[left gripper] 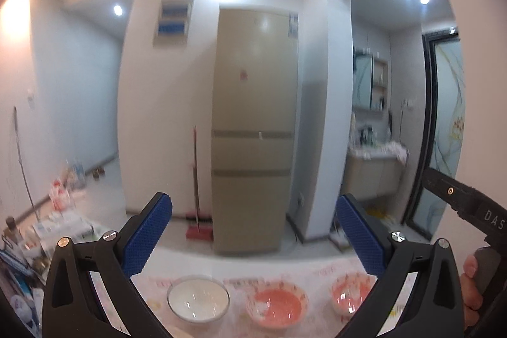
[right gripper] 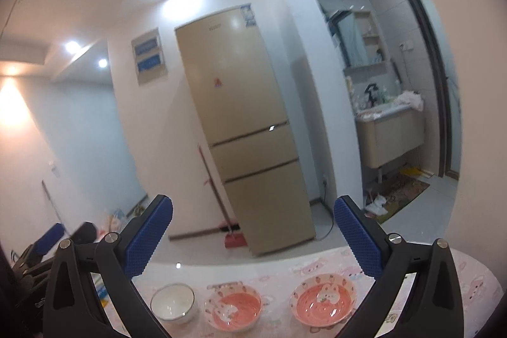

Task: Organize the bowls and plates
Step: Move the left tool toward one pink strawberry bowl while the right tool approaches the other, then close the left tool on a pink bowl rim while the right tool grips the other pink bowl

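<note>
Both grippers, left (left gripper: 253, 238) and right (right gripper: 253, 238), are held with fingers wide apart, gripping nothing. Below them on the pink tablecloth (right gripper: 329, 270) stand a white bowl (right gripper: 172, 302) and two pink bowls (right gripper: 233, 312) (right gripper: 324, 303) in a row. A tall fridge (right gripper: 244, 129) and a broom (right gripper: 218, 201) stand behind.
</note>
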{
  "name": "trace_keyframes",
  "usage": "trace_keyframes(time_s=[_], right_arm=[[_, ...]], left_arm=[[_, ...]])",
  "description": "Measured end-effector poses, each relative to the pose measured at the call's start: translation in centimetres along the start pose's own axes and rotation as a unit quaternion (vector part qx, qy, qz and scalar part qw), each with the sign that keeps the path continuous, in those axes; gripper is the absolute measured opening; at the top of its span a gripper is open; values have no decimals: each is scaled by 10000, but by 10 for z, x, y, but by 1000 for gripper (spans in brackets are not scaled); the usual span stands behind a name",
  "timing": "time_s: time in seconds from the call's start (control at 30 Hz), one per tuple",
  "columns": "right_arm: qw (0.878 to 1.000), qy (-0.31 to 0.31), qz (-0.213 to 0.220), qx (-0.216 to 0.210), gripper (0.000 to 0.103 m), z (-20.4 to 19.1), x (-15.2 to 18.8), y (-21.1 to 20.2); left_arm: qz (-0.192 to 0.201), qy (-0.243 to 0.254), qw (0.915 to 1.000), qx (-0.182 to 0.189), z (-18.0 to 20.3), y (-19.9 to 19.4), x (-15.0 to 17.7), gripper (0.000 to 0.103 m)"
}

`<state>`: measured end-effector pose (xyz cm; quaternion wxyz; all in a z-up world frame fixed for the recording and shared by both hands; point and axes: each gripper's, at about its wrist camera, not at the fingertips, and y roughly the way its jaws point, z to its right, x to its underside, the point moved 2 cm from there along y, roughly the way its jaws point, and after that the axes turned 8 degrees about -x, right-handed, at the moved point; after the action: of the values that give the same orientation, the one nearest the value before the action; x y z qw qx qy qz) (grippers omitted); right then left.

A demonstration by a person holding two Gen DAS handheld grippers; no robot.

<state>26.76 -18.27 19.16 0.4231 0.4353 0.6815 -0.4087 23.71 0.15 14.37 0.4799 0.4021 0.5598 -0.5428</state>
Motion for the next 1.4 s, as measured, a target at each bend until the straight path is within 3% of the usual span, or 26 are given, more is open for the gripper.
trace_keyframes(time_s=[0.1,0.2,0.3,0.37,0.6,0.73,0.8,0.93,1.0,1.1,1.27,1.4], right_arm=[[9977,158,-526,-388,103,4,12,28],[9940,453,-864,-492,103,13,26,50],[9894,506,-1270,-491,103,21,41,73],[9861,454,-1519,-503,103,25,49,88],[9794,251,-1978,-327,103,26,91,126],[9659,532,-2487,-494,91,37,110,146],[9612,720,-2628,-424,83,47,115,151],[9553,1083,-2720,-412,78,65,118,156],[9498,1278,-2815,-479,72,70,122,159],[9481,952,-3004,-428,60,62,131,165],[9339,958,-3428,-343,55,57,150,180],[9211,995,-3749,-347,54,57,165,188]], left_arm=[[-637,-24,9979,94,2,31,16,103],[-1147,66,9933,153,5,58,30,103],[-1857,-253,9782,897,2,82,46,103],[-2186,-470,9712,823,-2,94,55,103],[-2479,-181,9671,536,-1,117,68,103],[-2734,-115,9608,443,-5,137,78,101],[-2925,-236,9550,436,-7,145,84,91],[-3084,-276,9499,427,-11,152,91,77],[-3244,-365,9441,456,-13,155,97,62],[-3466,-319,9363,475,-9,160,107,41],[-3808,-422,9212,679,-4,168,121,32],[-4081,-253,9113,488,1,172,133,30]])
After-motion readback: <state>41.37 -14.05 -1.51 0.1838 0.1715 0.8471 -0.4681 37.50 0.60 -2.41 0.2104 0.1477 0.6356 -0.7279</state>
